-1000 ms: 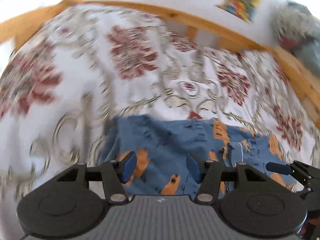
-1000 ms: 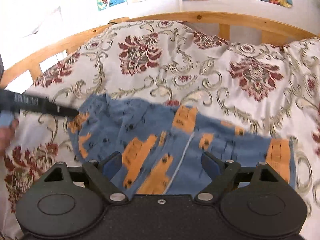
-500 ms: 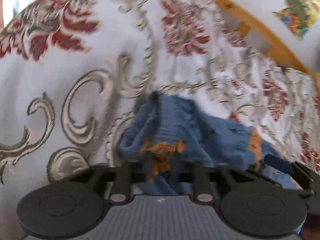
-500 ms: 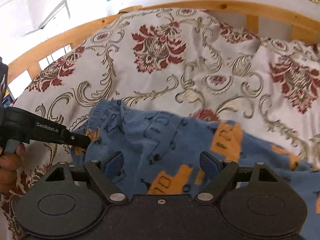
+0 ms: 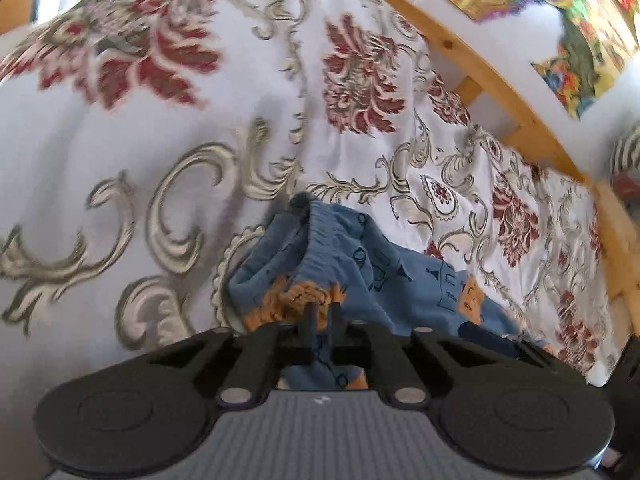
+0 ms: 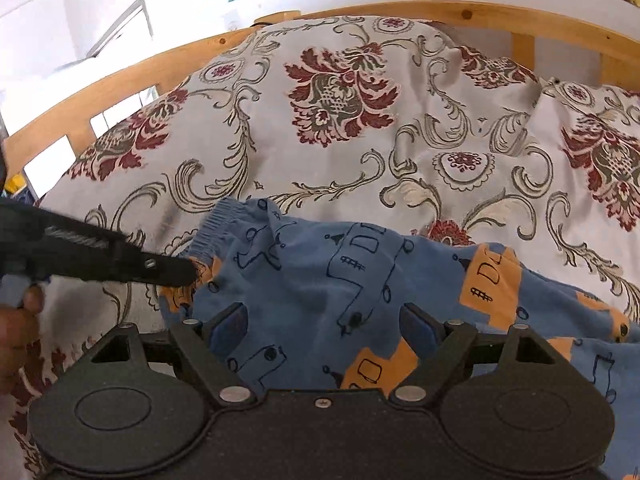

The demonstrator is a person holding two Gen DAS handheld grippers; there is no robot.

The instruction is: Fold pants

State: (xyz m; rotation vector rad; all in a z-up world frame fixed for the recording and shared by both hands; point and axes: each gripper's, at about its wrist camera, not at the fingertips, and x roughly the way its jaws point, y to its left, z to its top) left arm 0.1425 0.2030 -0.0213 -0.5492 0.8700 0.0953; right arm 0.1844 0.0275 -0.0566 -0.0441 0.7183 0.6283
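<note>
Blue pants (image 6: 320, 280) with orange truck prints lie on a floral bedspread (image 6: 340, 120). My left gripper (image 5: 320, 312) is shut on the bunched waistband end of the pants (image 5: 340, 252), lifting that edge into a fold. In the right wrist view the left gripper (image 6: 176, 270) comes in from the left and pinches the pants' near-left corner. My right gripper (image 6: 326, 326) is open, its fingers spread just above the middle of the pants, holding nothing.
A wooden bed rail (image 6: 480, 12) runs along the far side and left (image 6: 80, 108) of the bed. Colourful posters (image 5: 560, 20) hang on the white wall behind. The bedspread (image 5: 160, 160) lies flat to the left of the pants.
My left gripper went from open over the pants to shut on the waistband corner, which now stands bunched up. My right gripper stayed open and moved lower and closer over the pants.
</note>
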